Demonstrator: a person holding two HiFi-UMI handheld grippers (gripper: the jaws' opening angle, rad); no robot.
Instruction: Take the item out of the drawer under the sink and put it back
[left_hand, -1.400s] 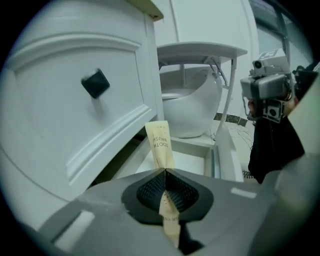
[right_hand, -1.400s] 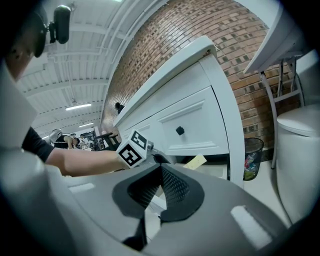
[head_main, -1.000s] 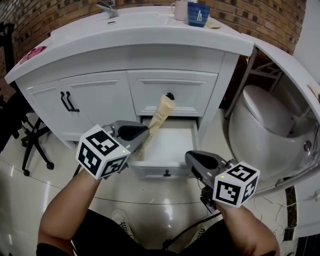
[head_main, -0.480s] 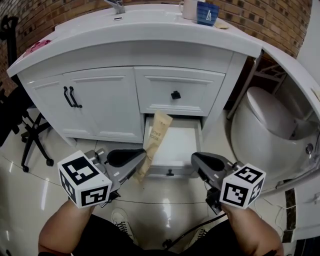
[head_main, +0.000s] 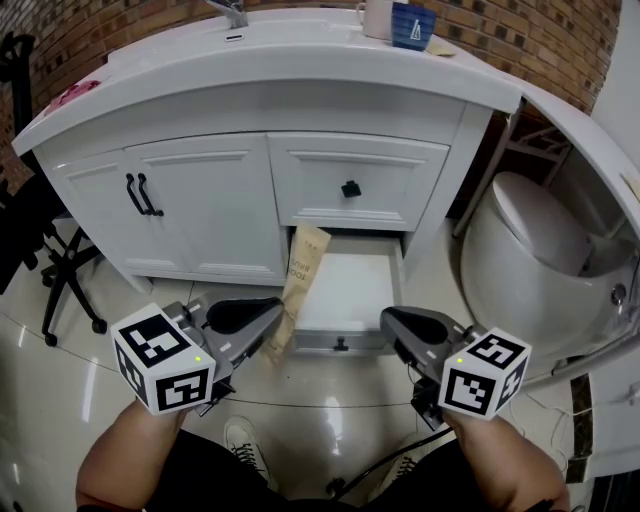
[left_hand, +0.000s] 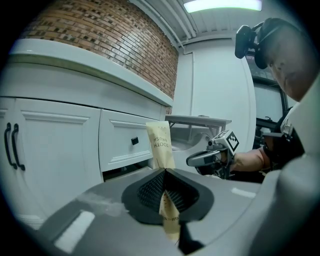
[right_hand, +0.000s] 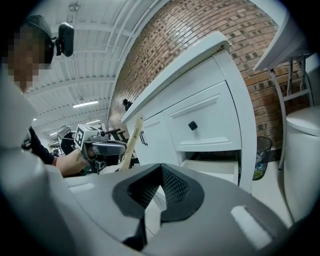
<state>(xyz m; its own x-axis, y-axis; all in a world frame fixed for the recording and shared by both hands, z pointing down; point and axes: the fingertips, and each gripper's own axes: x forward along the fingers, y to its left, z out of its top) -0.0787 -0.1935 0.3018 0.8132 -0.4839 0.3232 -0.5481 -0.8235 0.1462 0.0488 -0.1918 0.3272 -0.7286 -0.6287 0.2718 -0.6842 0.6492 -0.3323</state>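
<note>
**Packet out, drawer open: lay it back in flat**

At the left stand the closed cabinet doors (head_main: 200, 210), which play no part here. Just right of them, the left gripper (head_main: 270, 320) has its jaws clenched on the toothbrush packet (head_main: 300, 275), a long tan paper sleeve. The grip sits on the packet's lower part. A short tail pokes out on the near side of the jaws, and most of its length rises up and away past them, tilted slightly (the left gripper view shows the pads pinching it flat, face to face).

The packet is in the air, out of the drawer (head_main: 336, 341), at the drawer's left front corner. The drawer is pulled out and looks bare inside.

The step in hand seems to be the return. It would go best by carrying the packet right and far until it is over the drawer's mouth. Then tip it down to lie flat, so the tall end clears the drawer front above, and let go only once it rests on the bottom.

Further right, the right gripper (head_main: 397, 322) hovers near the drawer front, jaws closed on nothing.
</note>
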